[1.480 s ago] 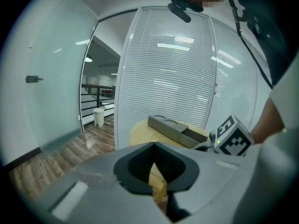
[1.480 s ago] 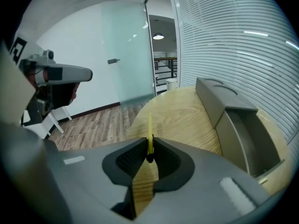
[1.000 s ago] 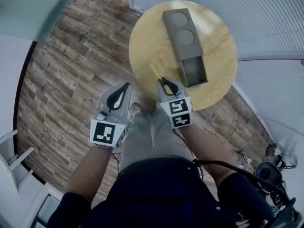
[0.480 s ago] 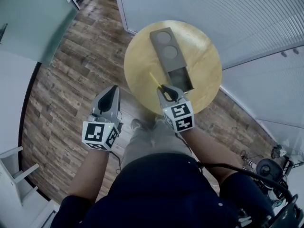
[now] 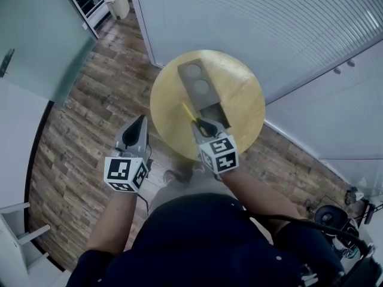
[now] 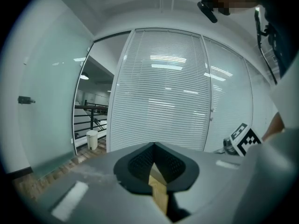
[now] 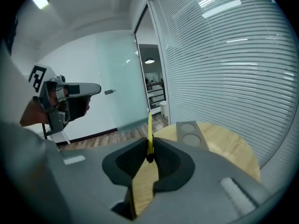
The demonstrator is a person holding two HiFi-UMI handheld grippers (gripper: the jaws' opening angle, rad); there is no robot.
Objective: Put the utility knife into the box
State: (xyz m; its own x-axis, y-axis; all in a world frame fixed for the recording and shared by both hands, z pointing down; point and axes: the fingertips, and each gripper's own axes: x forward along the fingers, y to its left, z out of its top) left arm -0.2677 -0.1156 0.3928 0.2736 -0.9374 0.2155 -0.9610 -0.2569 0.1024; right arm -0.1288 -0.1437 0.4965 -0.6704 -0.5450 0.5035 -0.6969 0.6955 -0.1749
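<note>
My right claw (image 5: 202,126) is clenched on the utility knife (image 5: 190,113). In the right gripper view the two dark pads pinch the knife's near end, and its thin yellow body sticks up and forward out of them. From the head view the knife slants away to the upper left of the claw, over the near part of the round wooden bench (image 5: 245,109). It sits just beside the near end of the box (image 5: 202,91), on its left, and is not inside it. I cannot tell from these views whether the knife's tip touches the bench.

The box is a long grey case lying flat near the middle of the bench. It has two round recesses on top at its far end, and its near end is an open tray. That open end faces me, and in the head view the right claw lies against its near edge.

My left claw (image 5: 141,119) is pressed closed on nothing. In the left gripper view its pads meet at the tip with no object between them. It hangs over the plank floor (image 5: 78,130), off the bench to the left and well apart from the box. It points towards the white slatted blinds (image 6: 173,101).

A small white bin (image 5: 118,3) stands on the floor at the far left, by the glass partition.
</note>
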